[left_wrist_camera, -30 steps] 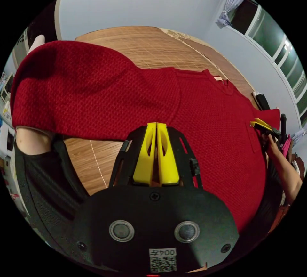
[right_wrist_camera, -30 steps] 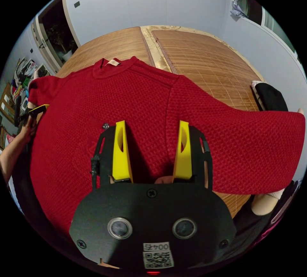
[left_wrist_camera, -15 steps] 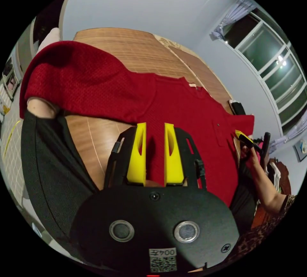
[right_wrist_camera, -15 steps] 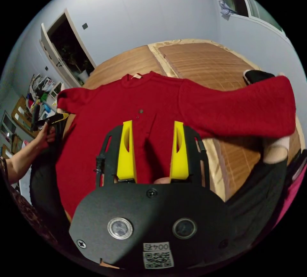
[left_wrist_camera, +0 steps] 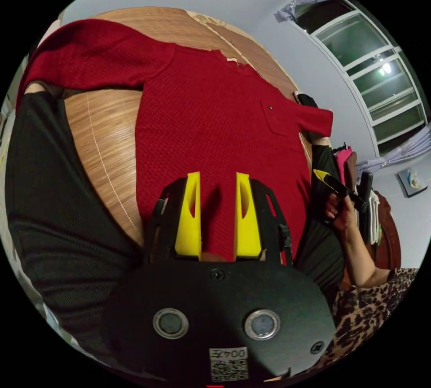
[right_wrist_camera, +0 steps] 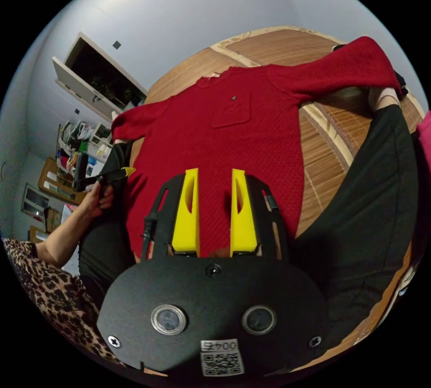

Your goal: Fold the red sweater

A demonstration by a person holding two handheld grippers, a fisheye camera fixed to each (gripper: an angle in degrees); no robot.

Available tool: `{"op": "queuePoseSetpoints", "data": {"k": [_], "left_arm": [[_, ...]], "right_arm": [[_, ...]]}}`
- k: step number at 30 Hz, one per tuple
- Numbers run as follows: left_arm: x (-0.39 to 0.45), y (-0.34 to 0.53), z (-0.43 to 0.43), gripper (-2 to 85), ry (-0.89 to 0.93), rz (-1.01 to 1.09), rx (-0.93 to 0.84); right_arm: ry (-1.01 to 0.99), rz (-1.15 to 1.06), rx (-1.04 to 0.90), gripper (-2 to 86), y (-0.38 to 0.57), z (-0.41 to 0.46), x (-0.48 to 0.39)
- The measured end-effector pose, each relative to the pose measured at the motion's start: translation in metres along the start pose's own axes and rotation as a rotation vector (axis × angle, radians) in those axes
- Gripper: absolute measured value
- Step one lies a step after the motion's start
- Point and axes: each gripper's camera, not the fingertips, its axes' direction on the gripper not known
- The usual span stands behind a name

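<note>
Left gripper view shows your left hand-held gripper [left_wrist_camera: 217, 215] with jaws apart, gripping nothing, above the hem of the red sweater [left_wrist_camera: 215, 114]. You have it spread front-up on the bamboo mat [left_wrist_camera: 105, 137], sleeves out, so it lies flat for folding. Right gripper view shows your right hand-held gripper [right_wrist_camera: 215, 213] likewise parted and empty over the hem, probably ready for a first grasp.

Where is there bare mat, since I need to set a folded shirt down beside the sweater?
Bare mat lies beyond the collar of the red sweater, and in a strip between its body and the black-trousered leg, under the draped sleeve. Both sleeve ends are crowded by legs.
</note>
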Motion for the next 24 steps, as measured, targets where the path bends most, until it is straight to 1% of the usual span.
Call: {"op": "queuePoseSetpoints", "data": {"k": [3, 9, 14, 19, 24], "left_arm": [[0.016, 0.004, 0.011, 12.4, -0.058, 0.071, -0.036], [0.023, 0.003, 0.047, 13.7, -0.098, 0.101, -0.149], [0.028, 0.005, 0.060, 12.3, -0.152, 0.102, -0.155], [0.037, 0.014, 0.067, 11.8, -0.173, 0.123, -0.149], [0.036, 0.024, 0.072, 10.1, -0.165, 0.082, -0.131]], "right_arm": [[0.010, -0.071, -0.066, 11.5, 0.008, 0.015, -0.023], [0.042, -0.163, -0.183, 12.1, 0.013, 0.041, -0.050], [0.040, -0.161, -0.228, 11.8, 0.010, 0.051, -0.049], [-0.008, -0.121, -0.189, 11.4, 0.008, 0.045, -0.041], [-0.084, -0.033, -0.132, 11.0, 0.013, 0.040, -0.022]]}}
